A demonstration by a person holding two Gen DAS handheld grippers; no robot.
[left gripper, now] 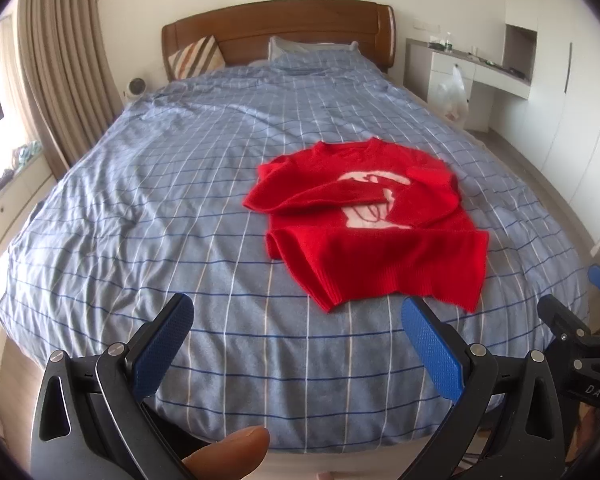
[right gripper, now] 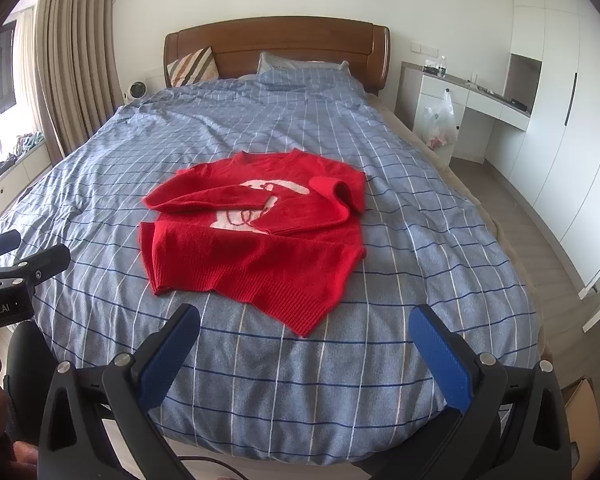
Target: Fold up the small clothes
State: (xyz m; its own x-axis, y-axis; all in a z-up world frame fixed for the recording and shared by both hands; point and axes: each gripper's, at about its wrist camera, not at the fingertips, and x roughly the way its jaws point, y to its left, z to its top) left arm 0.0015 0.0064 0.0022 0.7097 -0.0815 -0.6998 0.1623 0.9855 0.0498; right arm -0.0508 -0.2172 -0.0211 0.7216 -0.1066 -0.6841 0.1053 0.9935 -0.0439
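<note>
Blue-padded left gripper (left gripper: 296, 344) nearest in left wrist view, jaws spread wide, nothing btwn them, hanging over near end of the bed (left gripper: 160, 208). Fingertip (left gripper: 236, 452) of the person pokes in at bottom edge under it. Right gripper (right gripper: 304, 348) same: blue pads, jaws fully apart, empty, also above near end of bed, tilted down. Each gripper's black frame shows at the edge of the other's view.

Past both grippers: red sweater (left gripper: 364, 224) lies on the blue checked duvet, not touched by either gripper. It's right of centre in left view, roughly centre in right view. Ribbed hem toward the cameras, neck toward the headboard. Both sleeves folded across the chest, partly covering a white print. Hem looks a bit skewed, one corner closer.

Farther: blue pillow (right gripper: 300, 72) and striped cushion (right gripper: 192, 68) against wood headboard (right gripper: 276, 36). Beige curtain (right gripper: 72, 40) on left, white desk (right gripper: 472, 100) w/ plastic bag (right gripper: 440, 120) hanging on right, white wardrobe doors beyond.
</note>
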